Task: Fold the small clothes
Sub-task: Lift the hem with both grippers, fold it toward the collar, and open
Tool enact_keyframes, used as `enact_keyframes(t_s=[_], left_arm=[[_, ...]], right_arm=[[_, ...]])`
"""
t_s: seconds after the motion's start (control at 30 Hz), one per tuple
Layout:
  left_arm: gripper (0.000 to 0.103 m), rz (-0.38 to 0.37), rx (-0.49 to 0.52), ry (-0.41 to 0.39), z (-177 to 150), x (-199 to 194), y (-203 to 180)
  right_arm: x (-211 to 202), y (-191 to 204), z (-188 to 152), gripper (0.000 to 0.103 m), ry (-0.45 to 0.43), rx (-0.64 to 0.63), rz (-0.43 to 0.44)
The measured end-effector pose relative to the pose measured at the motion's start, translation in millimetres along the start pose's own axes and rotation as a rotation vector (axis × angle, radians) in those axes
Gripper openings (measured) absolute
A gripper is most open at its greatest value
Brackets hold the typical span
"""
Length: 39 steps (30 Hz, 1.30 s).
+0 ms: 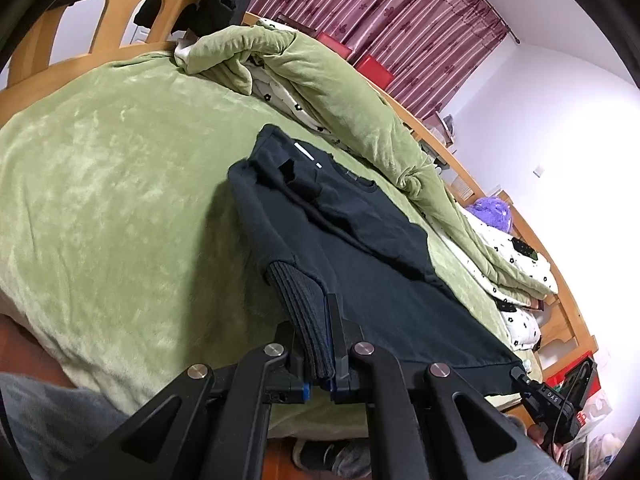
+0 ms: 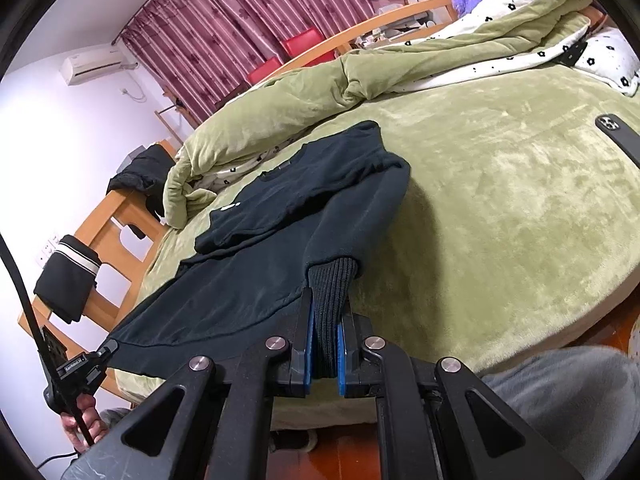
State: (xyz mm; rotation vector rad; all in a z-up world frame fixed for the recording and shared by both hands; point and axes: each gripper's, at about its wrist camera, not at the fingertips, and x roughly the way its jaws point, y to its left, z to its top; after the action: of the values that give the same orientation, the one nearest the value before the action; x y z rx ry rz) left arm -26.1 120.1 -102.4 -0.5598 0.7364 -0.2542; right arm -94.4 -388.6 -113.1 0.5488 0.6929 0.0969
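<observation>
A dark navy sweatshirt [image 1: 360,248] lies on the green bed [image 1: 120,184], its sleeves folded across the chest. My left gripper [image 1: 316,320] is shut on the ribbed hem [image 1: 300,300] at the near corner of the sweatshirt. My right gripper [image 2: 326,312] is shut on the ribbed hem [image 2: 332,284] at the other near corner of the sweatshirt [image 2: 248,280]. The right gripper also shows at the lower right of the left wrist view [image 1: 520,374], and the left gripper at the lower left of the right wrist view [image 2: 106,348].
A rumpled green quilt with a white flowered lining [image 1: 328,80] lies along the far side of the bed. The wooden bed frame [image 1: 480,184] runs behind it. A phone [image 2: 618,138] lies on the bed at the right. Clothes hang on the wooden headboard [image 2: 68,276].
</observation>
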Motion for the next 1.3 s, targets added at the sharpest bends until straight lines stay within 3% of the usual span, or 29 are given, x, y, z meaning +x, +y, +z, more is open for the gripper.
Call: enact_keyframes(t_s=[0.17,0.47,0.73,0.97,1.17,1.3], left_arm=[[0.006,0.029,-0.01,-0.022,33.7,11.2,-15.7],[0.006,0.081,0.043,-0.075,112.8,62.8,-56.4],[0.006,0.116,0.044,-0.076,178.8,138.0,-63.1],[0.006,0.155,0.017,-0.041,224.6,216.2,-49.1],[0.006,0.185,-0.026,-0.003,243.5,278.5,-29.6],[0.006,0.209,-0.05,0.02,249.0,315.5,-19.5]], right_arm=[[6.1,6.2,30.5,0.009,-0.024,0.036,-0.008],[56.5,23.6,122.0,0.009,-0.052,0.138,-0.003],[138.8,30.0,199.9,0.009,-0.039,0.184,0.011],[219.1,35.2,256.8,0.009,0.009,0.133,0.0],[291.5,37.0,278.9,0.009,0.071,0.004,-0.039],[326.5,23.5,285.1,0.009,0.107,0.009,-0.02]])
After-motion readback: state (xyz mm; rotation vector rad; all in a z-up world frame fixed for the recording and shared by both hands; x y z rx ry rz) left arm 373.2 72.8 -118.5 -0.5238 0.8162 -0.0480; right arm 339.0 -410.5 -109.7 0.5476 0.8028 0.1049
